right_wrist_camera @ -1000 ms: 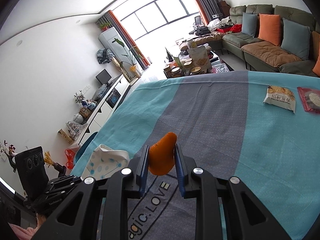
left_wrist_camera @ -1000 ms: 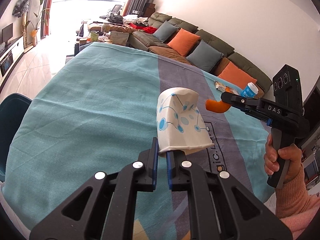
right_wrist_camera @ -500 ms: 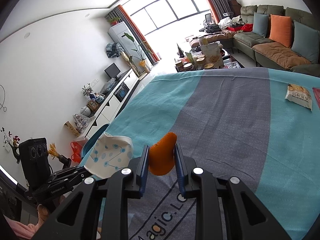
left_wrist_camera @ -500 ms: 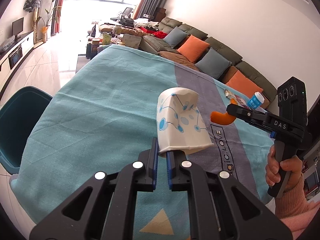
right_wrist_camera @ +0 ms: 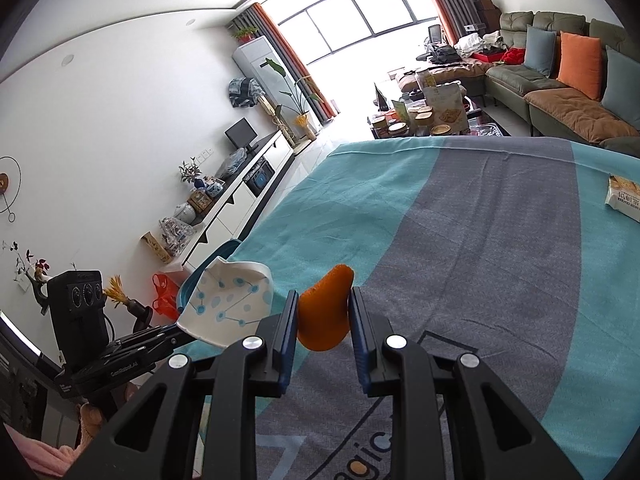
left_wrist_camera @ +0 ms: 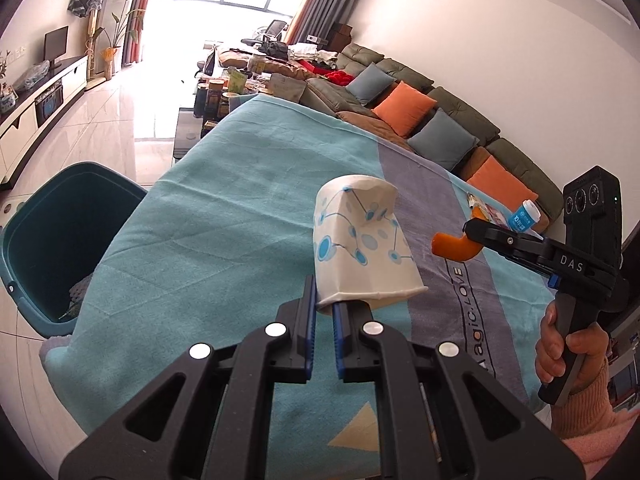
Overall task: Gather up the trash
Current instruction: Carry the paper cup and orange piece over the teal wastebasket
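My left gripper is shut on the rim of a crumpled white paper cup with blue dots, held above the teal cloth; the cup also shows in the right wrist view. My right gripper is shut on a curved piece of orange peel, also seen in the left wrist view, just right of the cup. A teal trash bin stands on the floor at the table's left edge, with some trash inside.
The table carries a teal and grey cloth. A snack packet lies at its right side, with a blue-labelled white bottle and wrappers near the far corner. A sofa with cushions stands beyond.
Both grippers have moved left together, towards the table's left edge. The teal bin has come further into the left wrist view. Both grips are unchanged.
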Demonstrator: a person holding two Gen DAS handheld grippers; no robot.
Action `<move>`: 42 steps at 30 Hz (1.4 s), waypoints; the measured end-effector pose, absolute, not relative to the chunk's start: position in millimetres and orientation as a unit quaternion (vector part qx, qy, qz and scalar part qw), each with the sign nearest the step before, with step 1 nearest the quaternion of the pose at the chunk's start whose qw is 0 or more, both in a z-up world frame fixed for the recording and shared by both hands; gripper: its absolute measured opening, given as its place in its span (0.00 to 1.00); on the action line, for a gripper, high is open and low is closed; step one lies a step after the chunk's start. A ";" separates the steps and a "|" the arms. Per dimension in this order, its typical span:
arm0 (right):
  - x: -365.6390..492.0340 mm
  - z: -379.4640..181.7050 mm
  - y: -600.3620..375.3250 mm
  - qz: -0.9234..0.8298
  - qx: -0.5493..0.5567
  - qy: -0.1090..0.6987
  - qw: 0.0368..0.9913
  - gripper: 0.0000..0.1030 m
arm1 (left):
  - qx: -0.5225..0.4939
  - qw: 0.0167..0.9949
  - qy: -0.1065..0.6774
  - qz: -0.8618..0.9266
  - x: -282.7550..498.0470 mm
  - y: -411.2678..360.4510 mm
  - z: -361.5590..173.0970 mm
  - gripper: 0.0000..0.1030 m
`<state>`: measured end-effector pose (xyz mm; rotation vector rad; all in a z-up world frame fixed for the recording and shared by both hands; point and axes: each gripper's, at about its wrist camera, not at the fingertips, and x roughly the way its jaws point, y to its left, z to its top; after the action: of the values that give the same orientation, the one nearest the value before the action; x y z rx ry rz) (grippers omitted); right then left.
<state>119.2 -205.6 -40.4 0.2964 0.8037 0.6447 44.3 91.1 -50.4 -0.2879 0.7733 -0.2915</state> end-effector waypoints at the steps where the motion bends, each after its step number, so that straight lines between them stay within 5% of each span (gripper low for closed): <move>1: 119.2 -40.5 -202.9 0.309 0.140 0.383 0.859 0.22 | -0.140 0.906 0.373 -0.139 43.7 92.8 -49.9 0.08; 42: 125.8 -35.8 -126.0 0.372 0.117 0.386 0.836 0.22 | -0.176 0.919 0.349 -0.054 26.0 164.2 -40.8 0.08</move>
<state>125.8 -126.0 -35.8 0.2480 0.8163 0.7875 26.0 164.2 -40.8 -0.3617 0.7186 -0.1106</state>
